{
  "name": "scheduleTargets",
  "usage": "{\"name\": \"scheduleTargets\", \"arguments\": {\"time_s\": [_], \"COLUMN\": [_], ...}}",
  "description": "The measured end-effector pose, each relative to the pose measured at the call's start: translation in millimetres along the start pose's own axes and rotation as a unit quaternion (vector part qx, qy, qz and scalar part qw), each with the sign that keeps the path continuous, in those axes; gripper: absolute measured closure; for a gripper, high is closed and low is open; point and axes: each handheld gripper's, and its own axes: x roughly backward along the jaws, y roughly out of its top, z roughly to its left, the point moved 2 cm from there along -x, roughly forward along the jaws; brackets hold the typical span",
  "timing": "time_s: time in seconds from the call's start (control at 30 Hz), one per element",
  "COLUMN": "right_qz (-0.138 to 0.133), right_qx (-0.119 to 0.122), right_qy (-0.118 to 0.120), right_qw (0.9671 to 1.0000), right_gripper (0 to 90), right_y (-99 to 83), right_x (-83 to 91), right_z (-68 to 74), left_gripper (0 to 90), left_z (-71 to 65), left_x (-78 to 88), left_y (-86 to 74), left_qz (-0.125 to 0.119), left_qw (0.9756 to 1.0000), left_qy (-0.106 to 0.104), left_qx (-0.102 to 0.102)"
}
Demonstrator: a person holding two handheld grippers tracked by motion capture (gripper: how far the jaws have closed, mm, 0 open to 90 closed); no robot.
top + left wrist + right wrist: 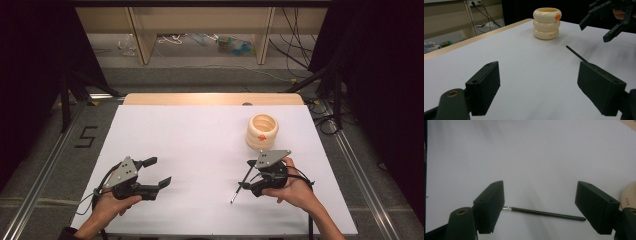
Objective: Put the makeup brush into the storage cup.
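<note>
Right gripper view: with right tongs (539, 207) wide around the thin black pen (544, 213) flat on the white worktop (529, 157) low in frame, lower, centre, close gently; left tongs (546, 90) wide, empty, idle.

White table (165, 135), grey floor (200, 75), wooden shelving (145, 35)

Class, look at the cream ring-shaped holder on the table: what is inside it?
From above, the holder shows an open mouth with pale inner wall and nothing sticking out. Its bottom is hidden by the rim.
</note>
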Motion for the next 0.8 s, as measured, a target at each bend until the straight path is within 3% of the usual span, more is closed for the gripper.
{"name": "scheduleTargets", "arguments": {"time_s": [0.37,0.43,0.8], "right_qz": [0.037,0.052,0.081], "right_qx": [0.045,0.052,0.072], "right_qy": [0.019,0.033,0.054], "right_qw": [0.9981,0.9967,0.9927], "right_gripper": [25.2,25.2,26.9], "right_y": [12.5,14.2,16.8], "right_x": [-15.0,-19.4,-27.1], "right_z": [1.7,0.9,-3.1], "left_gripper": [18.2,18.2,18.2], "left_z": [-0.7,-0.5,-1.6], "left_x": [5.7,5.7,4.5], "left_y": [-0.9,-0.9,-1.1], "left_qz": [-0.001,-0.001,-0.001], "left_qw": [1.0000,1.0000,1.0000], "left_qy": [0.005,0.006,0.003], "left_qx": [-0.001,0.001,0.003]}}
